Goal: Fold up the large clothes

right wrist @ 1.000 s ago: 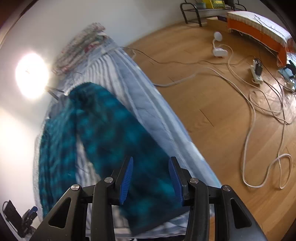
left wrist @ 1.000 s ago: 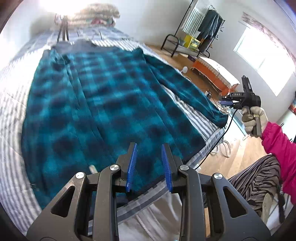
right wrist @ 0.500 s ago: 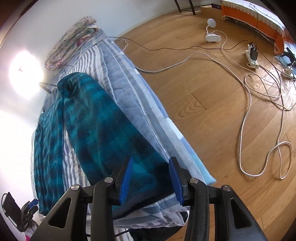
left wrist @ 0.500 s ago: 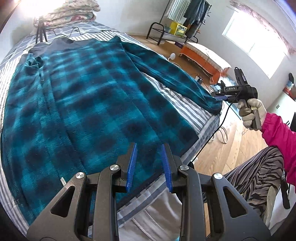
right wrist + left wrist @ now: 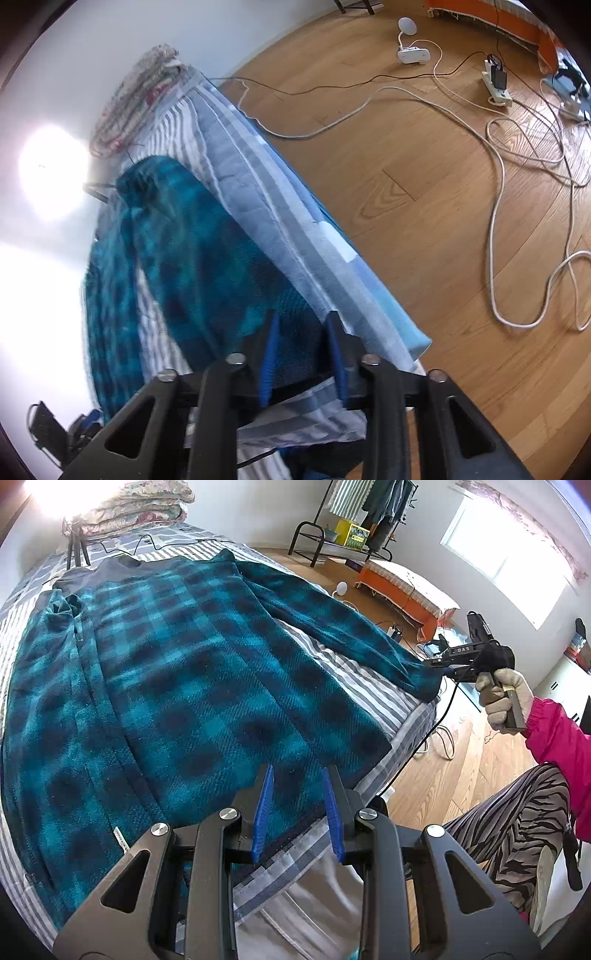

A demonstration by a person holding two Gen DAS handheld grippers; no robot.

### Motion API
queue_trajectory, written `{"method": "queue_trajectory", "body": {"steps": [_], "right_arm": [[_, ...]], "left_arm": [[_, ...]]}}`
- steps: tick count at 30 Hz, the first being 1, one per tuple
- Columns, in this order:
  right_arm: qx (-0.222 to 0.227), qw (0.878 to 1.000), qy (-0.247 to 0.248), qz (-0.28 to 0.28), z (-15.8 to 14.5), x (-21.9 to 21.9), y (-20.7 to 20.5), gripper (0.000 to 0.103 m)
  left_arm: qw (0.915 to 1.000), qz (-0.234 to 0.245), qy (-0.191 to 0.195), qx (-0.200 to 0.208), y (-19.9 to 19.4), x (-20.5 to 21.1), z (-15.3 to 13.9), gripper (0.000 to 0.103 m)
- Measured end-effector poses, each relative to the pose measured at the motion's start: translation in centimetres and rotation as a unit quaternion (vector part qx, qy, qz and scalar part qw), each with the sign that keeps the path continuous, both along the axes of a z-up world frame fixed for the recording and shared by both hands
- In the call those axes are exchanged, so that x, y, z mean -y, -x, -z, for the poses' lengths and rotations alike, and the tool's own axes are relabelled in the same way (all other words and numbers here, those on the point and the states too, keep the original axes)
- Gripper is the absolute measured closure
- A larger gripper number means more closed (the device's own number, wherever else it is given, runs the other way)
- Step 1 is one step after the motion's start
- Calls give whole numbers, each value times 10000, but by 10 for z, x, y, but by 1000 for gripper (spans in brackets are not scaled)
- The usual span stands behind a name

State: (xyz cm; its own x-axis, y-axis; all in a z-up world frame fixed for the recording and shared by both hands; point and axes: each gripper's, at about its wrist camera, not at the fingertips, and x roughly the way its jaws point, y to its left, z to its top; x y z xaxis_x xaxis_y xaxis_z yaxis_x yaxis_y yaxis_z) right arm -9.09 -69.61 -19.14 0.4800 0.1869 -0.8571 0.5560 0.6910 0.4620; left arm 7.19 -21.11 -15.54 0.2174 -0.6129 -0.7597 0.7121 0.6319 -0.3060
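A large teal plaid fleece garment (image 5: pixel 184 672) lies spread flat on the striped bed (image 5: pixel 369 686). My left gripper (image 5: pixel 297 768) hovers over its hem (image 5: pixel 295 812) at the bed's near edge, blue pads apart, nothing pinched. The right sleeve (image 5: pixel 332 627) runs out to the bed's right corner. There a gloved hand holds my right gripper (image 5: pixel 437 666) at the sleeve's end. In the right wrist view the sleeve cuff (image 5: pixel 295 343) lies between the pads of the right gripper (image 5: pixel 303 314), whose jaws are closing around it.
Folded quilts (image 5: pixel 136 502) and a tripod (image 5: pixel 75 546) sit at the bed's head. A clothes rack (image 5: pixel 354 520) and an orange-covered bench (image 5: pixel 406 594) stand beyond. White cables (image 5: pixel 495 221) and a power strip (image 5: pixel 498 85) lie on the wooden floor. Striped trousers (image 5: pixel 498 819) show beside the bed.
The right gripper has come down onto the sleeve cuff and its jaws have narrowed around it. The left gripper has drawn closer to the hem, its gap unchanged.
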Motion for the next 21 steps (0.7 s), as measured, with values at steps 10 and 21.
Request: {"method": "queue_trajectory", "body": {"steps": [10,21], "right_arm": [[603,9981,110,-69,-51,-31,0,103],[1524,9817,401,-1074,-134,-126,-42,103]], "left_arm": [[10000,43,81,18,3,0,-4,76],[9986,-248,447,-164,-9,-16,-15,76]]}}
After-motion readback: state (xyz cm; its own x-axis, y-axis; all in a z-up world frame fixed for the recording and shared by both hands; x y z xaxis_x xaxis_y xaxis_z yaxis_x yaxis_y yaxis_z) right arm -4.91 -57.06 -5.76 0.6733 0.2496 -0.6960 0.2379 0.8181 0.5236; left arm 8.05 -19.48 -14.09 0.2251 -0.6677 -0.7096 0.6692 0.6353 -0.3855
